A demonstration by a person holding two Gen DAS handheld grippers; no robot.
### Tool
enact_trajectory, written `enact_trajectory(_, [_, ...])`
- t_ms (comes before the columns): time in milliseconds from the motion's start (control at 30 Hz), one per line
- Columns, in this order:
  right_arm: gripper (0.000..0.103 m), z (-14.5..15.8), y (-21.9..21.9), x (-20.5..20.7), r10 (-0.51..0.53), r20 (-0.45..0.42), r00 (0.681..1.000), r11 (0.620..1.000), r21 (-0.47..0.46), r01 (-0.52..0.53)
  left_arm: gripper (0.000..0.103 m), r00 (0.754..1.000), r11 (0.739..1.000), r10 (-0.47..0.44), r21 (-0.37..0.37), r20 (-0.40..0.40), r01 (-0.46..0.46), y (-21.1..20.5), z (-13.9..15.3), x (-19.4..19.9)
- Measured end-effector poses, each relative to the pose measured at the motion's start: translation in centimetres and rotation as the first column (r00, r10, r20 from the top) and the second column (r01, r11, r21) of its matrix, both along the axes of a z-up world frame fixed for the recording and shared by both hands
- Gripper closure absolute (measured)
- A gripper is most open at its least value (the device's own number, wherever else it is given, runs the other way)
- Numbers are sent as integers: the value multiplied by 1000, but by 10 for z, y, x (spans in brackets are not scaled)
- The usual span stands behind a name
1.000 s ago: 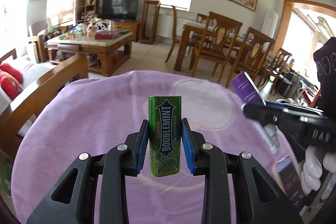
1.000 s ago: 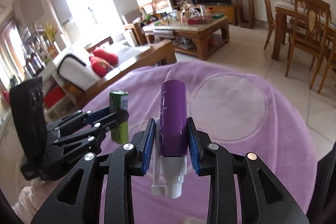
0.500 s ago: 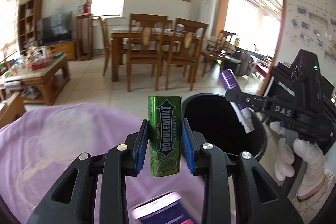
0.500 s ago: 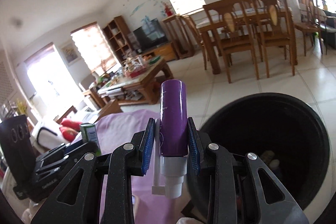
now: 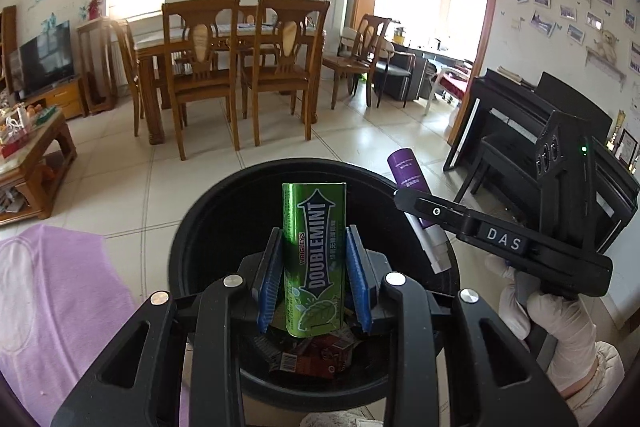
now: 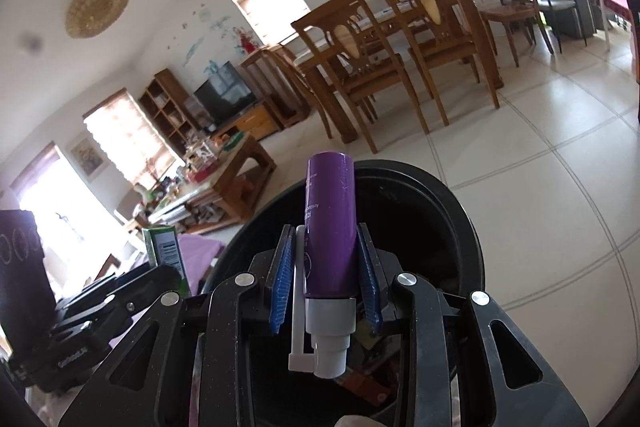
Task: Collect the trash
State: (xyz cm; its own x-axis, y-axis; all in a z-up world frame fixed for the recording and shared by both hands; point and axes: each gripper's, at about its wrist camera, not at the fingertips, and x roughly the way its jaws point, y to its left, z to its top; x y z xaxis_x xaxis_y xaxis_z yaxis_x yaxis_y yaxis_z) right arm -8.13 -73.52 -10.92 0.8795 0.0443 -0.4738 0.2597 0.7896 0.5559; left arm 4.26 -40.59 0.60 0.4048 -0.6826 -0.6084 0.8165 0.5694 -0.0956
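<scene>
My left gripper is shut on a green Doublemint gum pack, held upright over the mouth of a black trash bin. Red-brown wrappers lie at the bin's bottom. My right gripper is shut on a purple spray bottle with its white nozzle toward the camera, above the same black trash bin. In the left wrist view the right gripper reaches in from the right with the purple bottle over the rim. The left gripper and gum pack show at lower left of the right wrist view.
The purple-clothed table lies left of the bin. Beyond are tiled floor, a wooden dining table with chairs, a coffee table at left and a black piano at right. A gloved hand holds the right gripper.
Both grippers swung from over the purple table to above the black bin, each still gripping its item. The bin now sits directly under both.
</scene>
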Motion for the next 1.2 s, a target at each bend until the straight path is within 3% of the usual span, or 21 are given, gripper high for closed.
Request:
enact_trajectory(400, [72,-31,-10,14,-3,-16,1000,999,53,4,72,999,996,-29,86,-28,32,-32,-19,6])
enact_trajectory(1000, [72,-29,-3,13,0,-3,1000,998,58,0,70,999,996,-43,83,-1,43,-32,-15,-5])
enact_trajectory(1067, [70,-28,-3,13,3,2,1000,998,58,-3,62,999,996,-45,72,2,45,-27,-11,-8])
enact_trajectory(1133, [54,-24,0,10,-1,8,1000,999,54,1,29,999,997,-29,68,28,27,-19,-8,-13])
enact_trajectory(1200, [50,-18,5,9,2,18,1000,999,48,-3,17,997,998,-6,55,76,2,-8,-1,-20])
